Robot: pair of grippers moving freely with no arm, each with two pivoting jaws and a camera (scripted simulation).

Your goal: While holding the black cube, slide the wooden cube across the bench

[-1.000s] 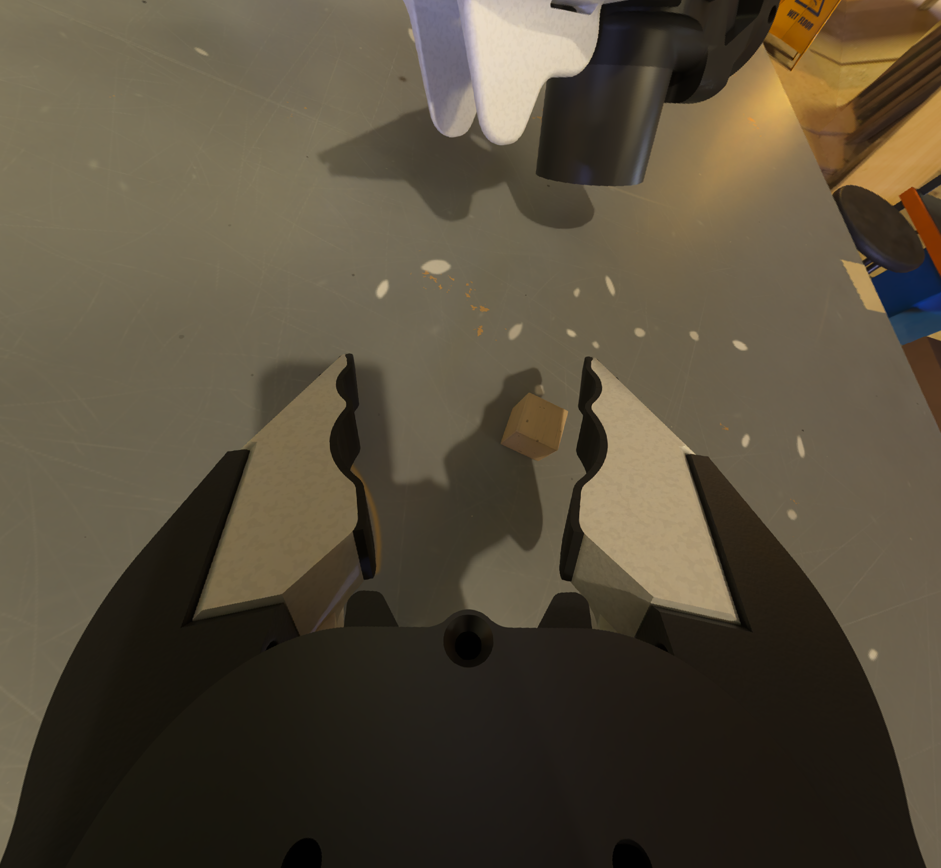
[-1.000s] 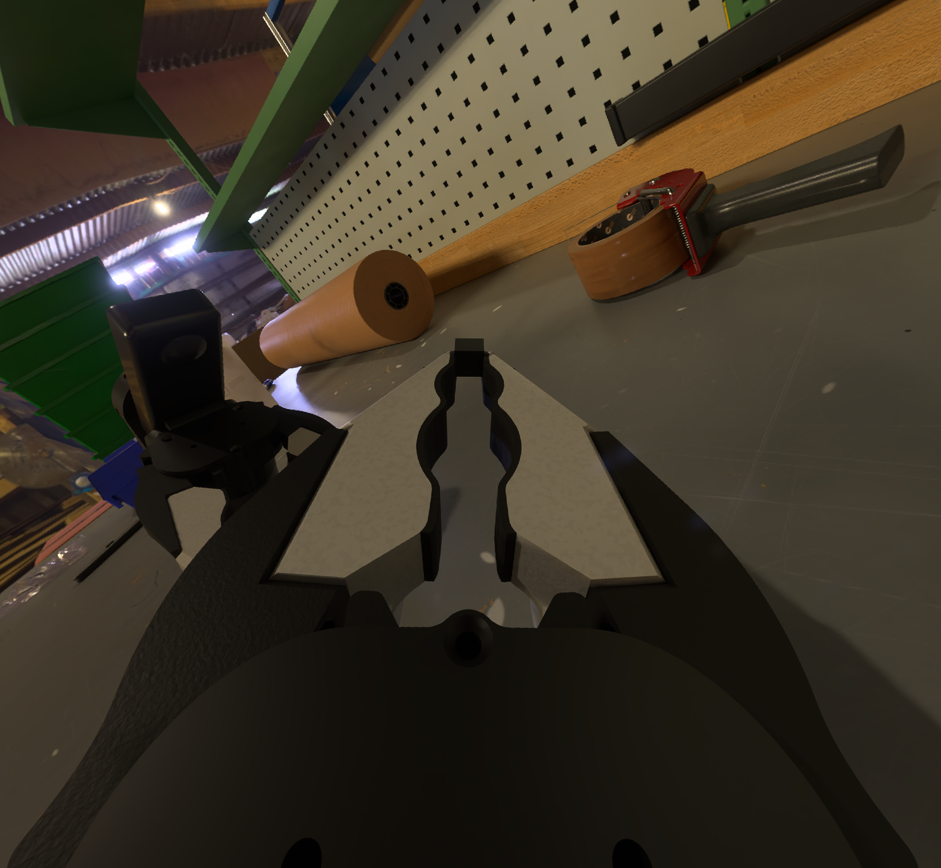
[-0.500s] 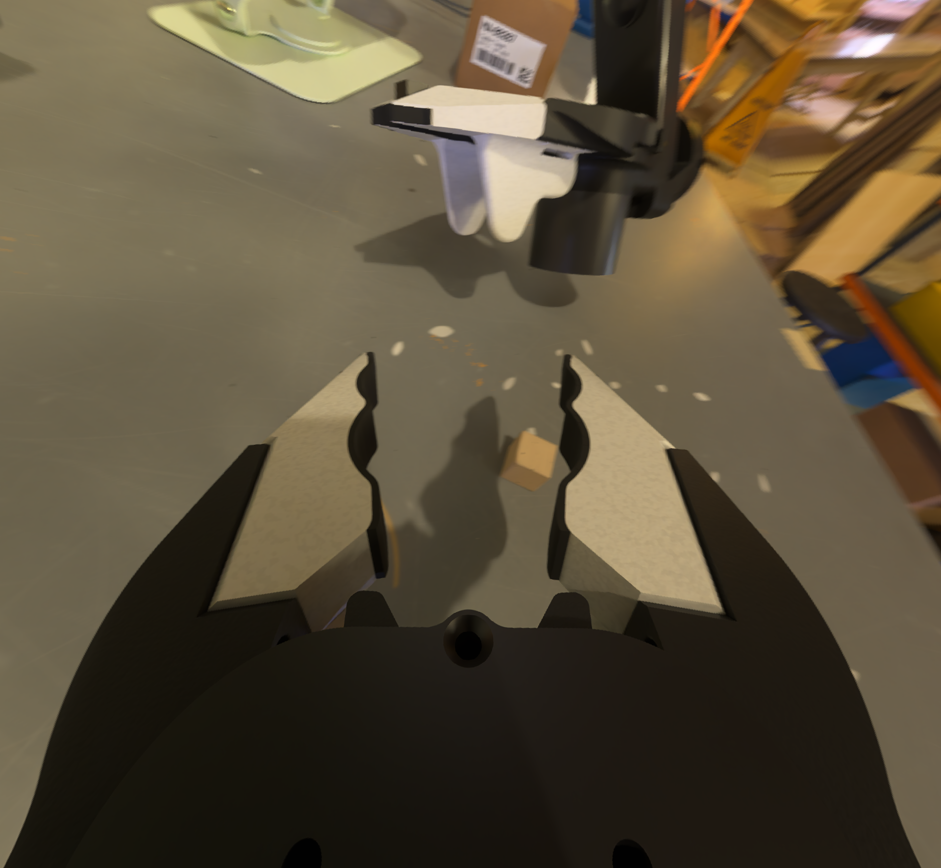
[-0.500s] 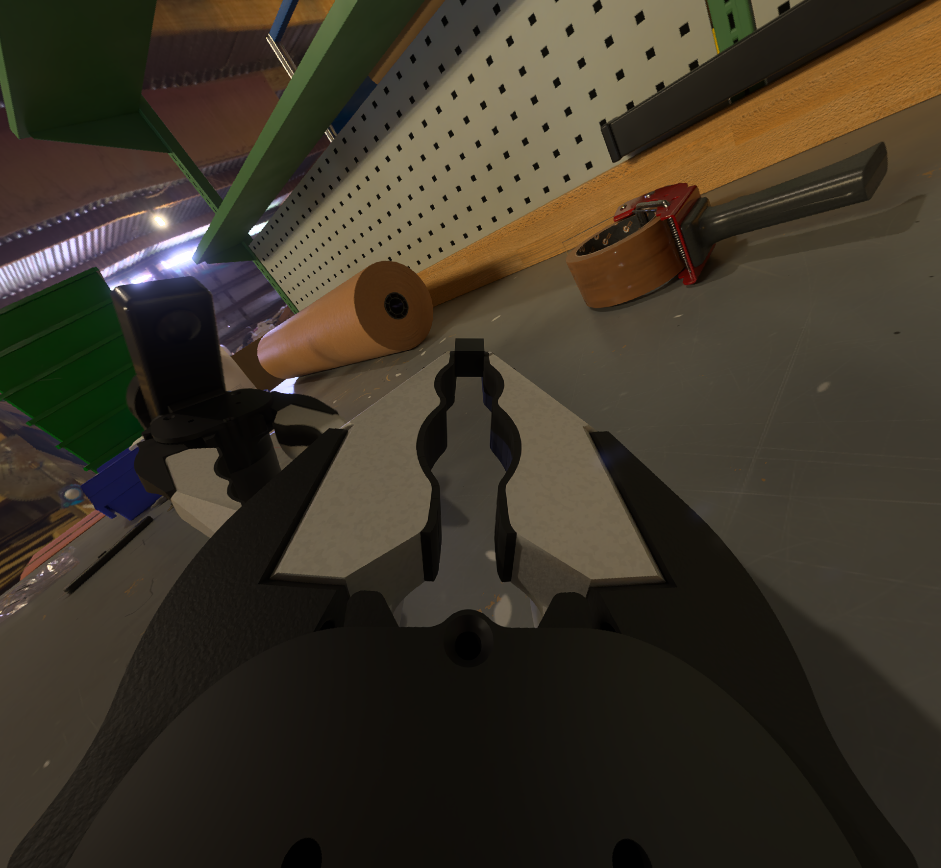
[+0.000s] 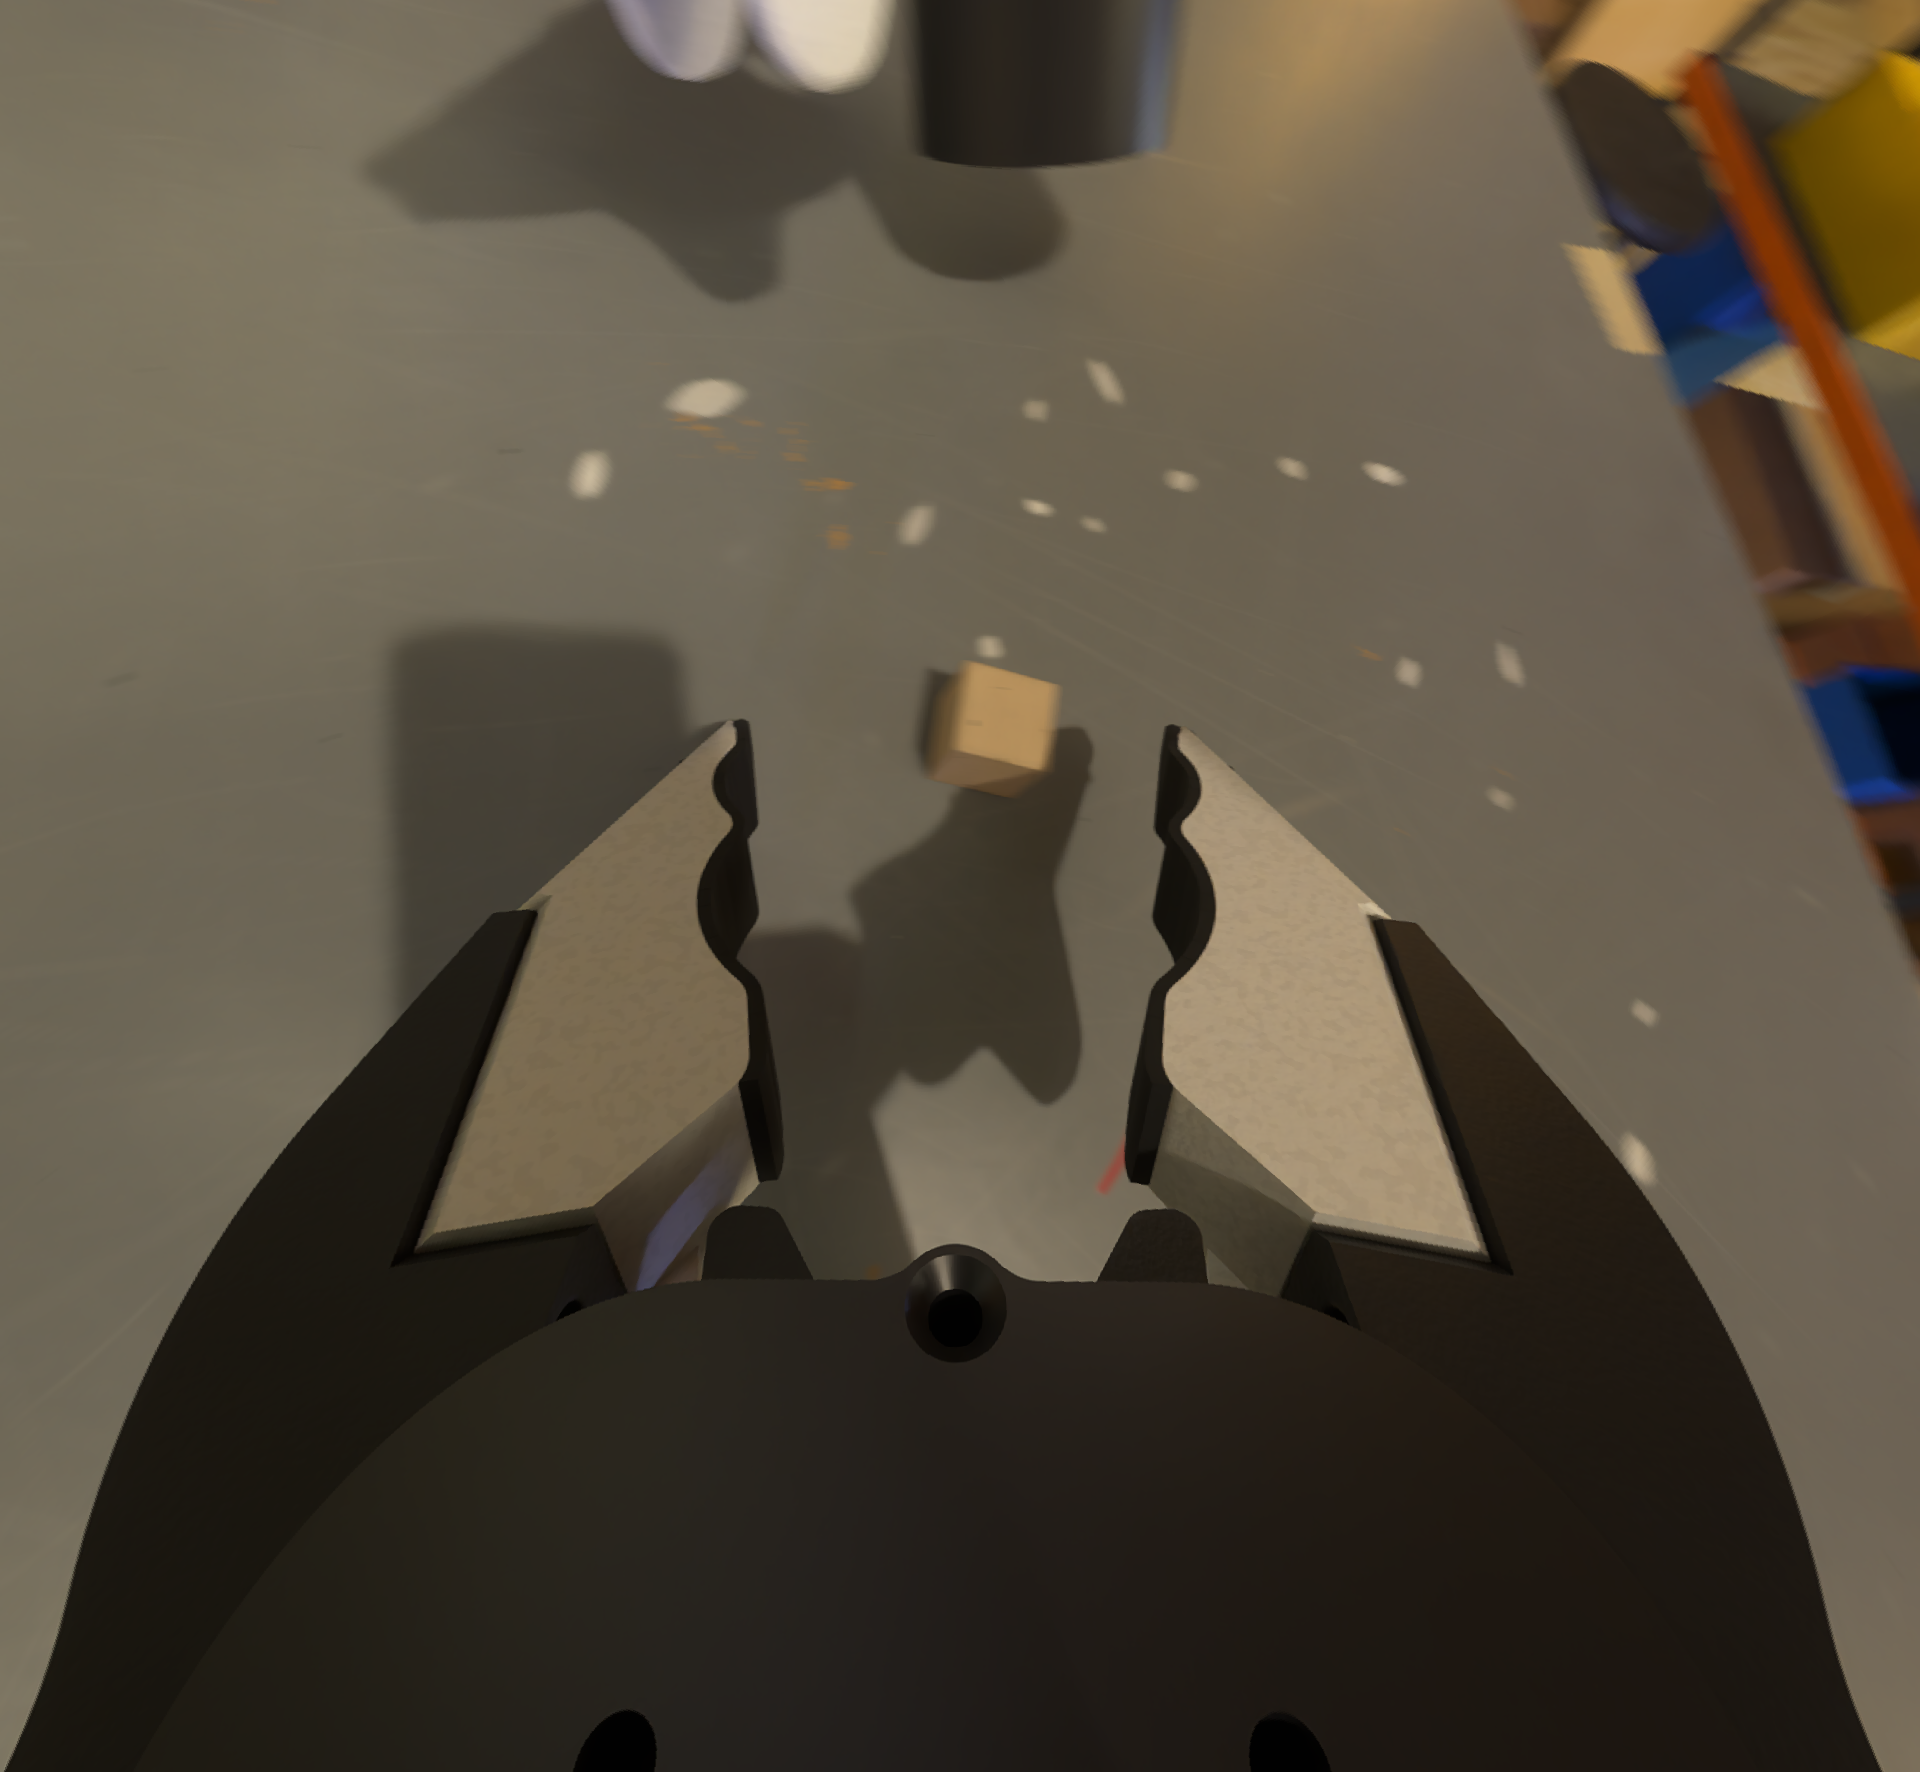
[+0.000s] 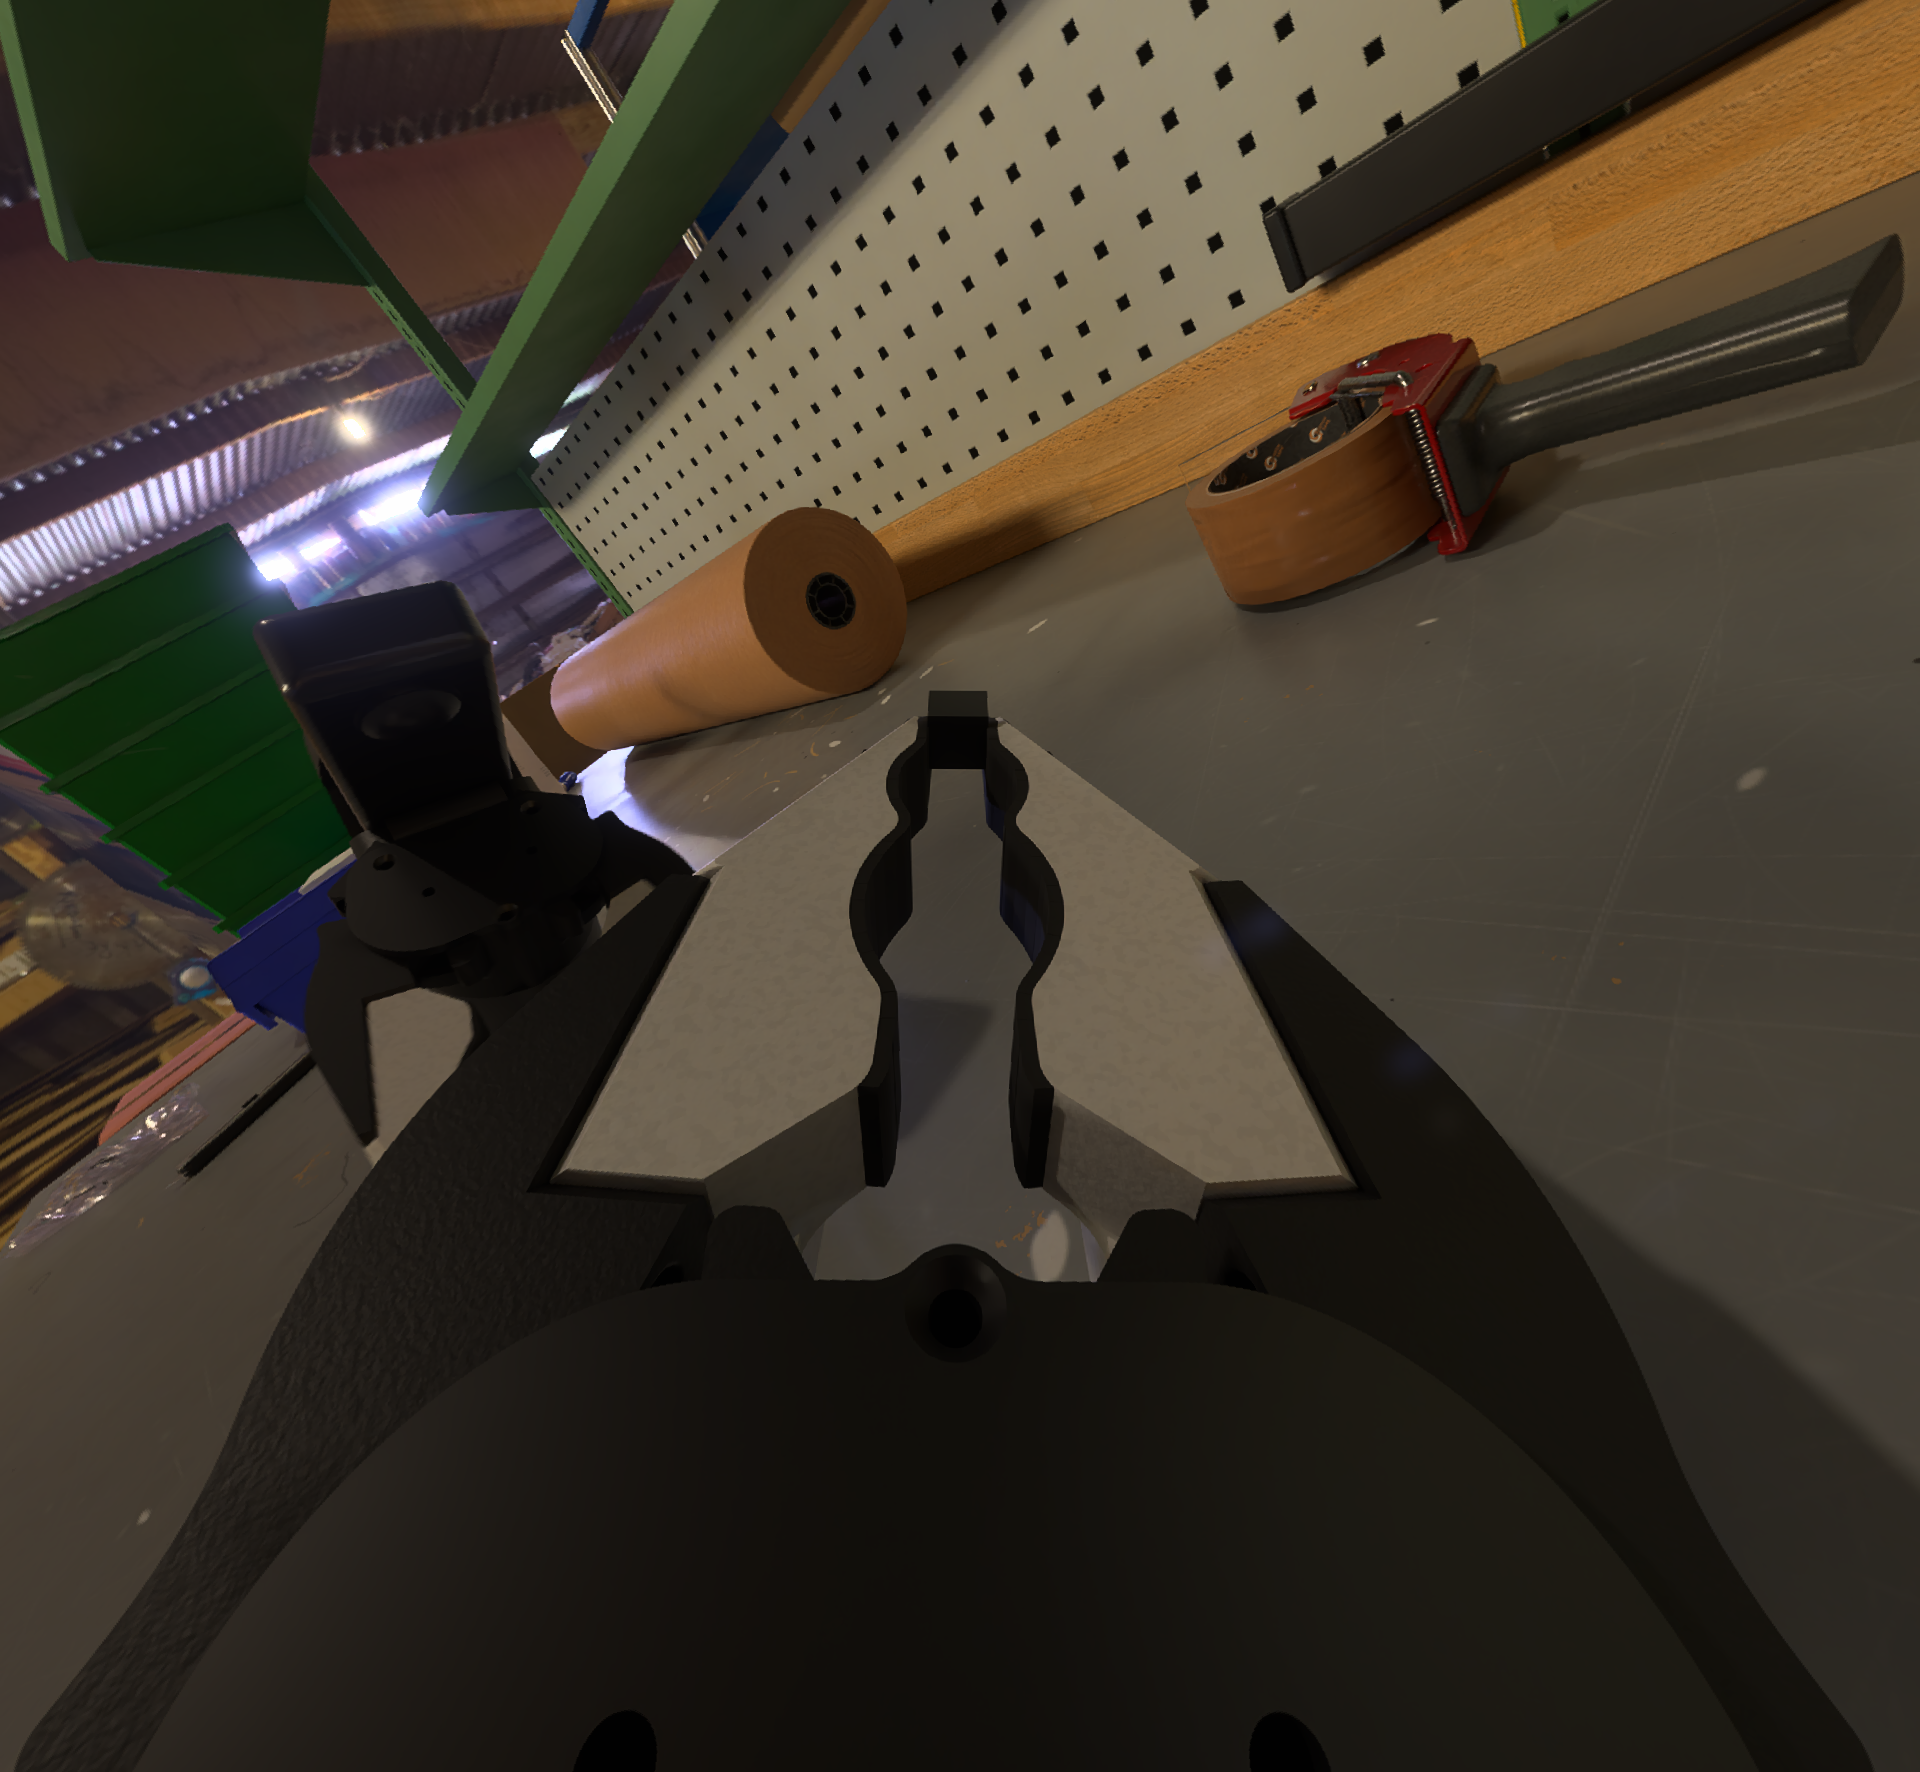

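The small wooden cube (image 5: 992,730) lies on the grey bench (image 5: 312,475), level with my left gripper's (image 5: 956,735) open fingertips and between them, nearer the right one; whether it touches is unclear. My right gripper (image 6: 958,735) is shut on the small black cube (image 6: 958,720), pinched at its fingertips above the bench. In the left wrist view the right gripper (image 5: 753,60) hangs ahead at the top; the black cube is hidden there. In the right wrist view the left gripper (image 6: 416,839) sits to the left.
A brown paper roll (image 6: 748,642) and a tape dispenser (image 6: 1351,496) lie along the bench's back by the pegboard wall (image 6: 1039,216). The bench edge (image 5: 1621,579) runs along the right of the left wrist view, with bins beyond it. Pale flecks dot the bench.
My left gripper has tipped down toward the bench. The wooden cube now sits at the fingertips instead of deeper beside the right finger. The right gripper still holds the black cube.
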